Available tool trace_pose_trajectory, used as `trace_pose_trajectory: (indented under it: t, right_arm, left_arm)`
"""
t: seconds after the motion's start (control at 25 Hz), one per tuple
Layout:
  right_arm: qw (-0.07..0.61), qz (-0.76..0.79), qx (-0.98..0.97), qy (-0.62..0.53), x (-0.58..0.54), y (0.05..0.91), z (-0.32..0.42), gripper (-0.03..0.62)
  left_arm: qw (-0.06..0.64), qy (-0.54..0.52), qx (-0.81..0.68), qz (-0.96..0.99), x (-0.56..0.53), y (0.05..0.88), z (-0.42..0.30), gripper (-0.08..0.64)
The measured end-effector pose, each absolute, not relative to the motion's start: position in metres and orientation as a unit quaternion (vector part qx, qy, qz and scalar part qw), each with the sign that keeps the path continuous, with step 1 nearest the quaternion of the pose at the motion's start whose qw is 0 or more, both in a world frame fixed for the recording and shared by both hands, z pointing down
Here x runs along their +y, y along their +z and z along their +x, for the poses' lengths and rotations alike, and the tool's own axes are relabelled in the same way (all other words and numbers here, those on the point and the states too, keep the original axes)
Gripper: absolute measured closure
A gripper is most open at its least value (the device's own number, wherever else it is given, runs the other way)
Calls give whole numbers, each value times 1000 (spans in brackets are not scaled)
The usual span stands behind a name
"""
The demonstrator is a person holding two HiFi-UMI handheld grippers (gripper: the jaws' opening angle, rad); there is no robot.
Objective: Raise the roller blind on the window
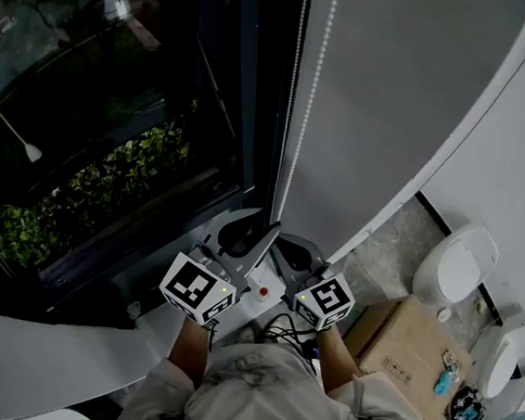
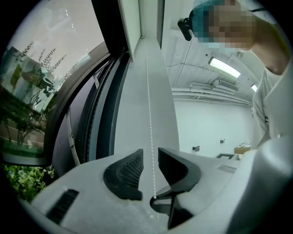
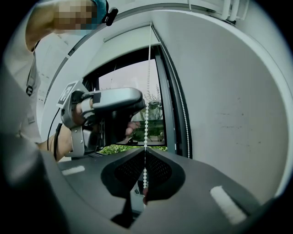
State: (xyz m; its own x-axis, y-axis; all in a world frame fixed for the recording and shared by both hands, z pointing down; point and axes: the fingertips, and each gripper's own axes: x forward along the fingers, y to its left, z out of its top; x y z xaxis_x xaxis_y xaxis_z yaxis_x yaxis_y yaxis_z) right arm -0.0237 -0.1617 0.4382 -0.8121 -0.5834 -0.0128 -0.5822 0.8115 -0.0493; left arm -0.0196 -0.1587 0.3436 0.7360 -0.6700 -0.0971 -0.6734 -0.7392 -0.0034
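Blind chain [image 3: 146, 123] is pinched in your right claw [image 3: 144, 157], jaws together on the beads. Your left claw [image 2: 149, 160] stands apart, a strand hanging loose between its pads, untouched. Release the right before the left bites and the chain may run back, dropping the blind, whose fabric shows nowhere. Beside you: dark window [image 1: 111, 142], pale wall [image 1: 414, 99], speckled floor [image 1: 385, 245] with a cardboard box [image 1: 407, 345].

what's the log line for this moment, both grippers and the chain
left gripper: open, bead chain between jaws, unpinched | right gripper: shut on bead chain | next: left likely grips chain
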Motion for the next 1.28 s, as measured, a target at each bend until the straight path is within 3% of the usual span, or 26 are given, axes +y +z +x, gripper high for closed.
trace_pose_trajectory:
  t: [0.36, 0.6, 1.28]
  right_arm:
    - [12, -297, 955, -18, -156, 437, -32, 580]
    - [13, -296, 955, -16, -157, 437, -33, 580]
    - [-16, -297, 954, -38, -161, 471, -37, 580]
  left_arm:
    - [43, 61, 363, -929, -172, 316, -8, 450]
    - [50, 59, 367, -927, -174, 313, -5, 537]
    - [16, 48, 375, -926, -179, 349, -13, 538]
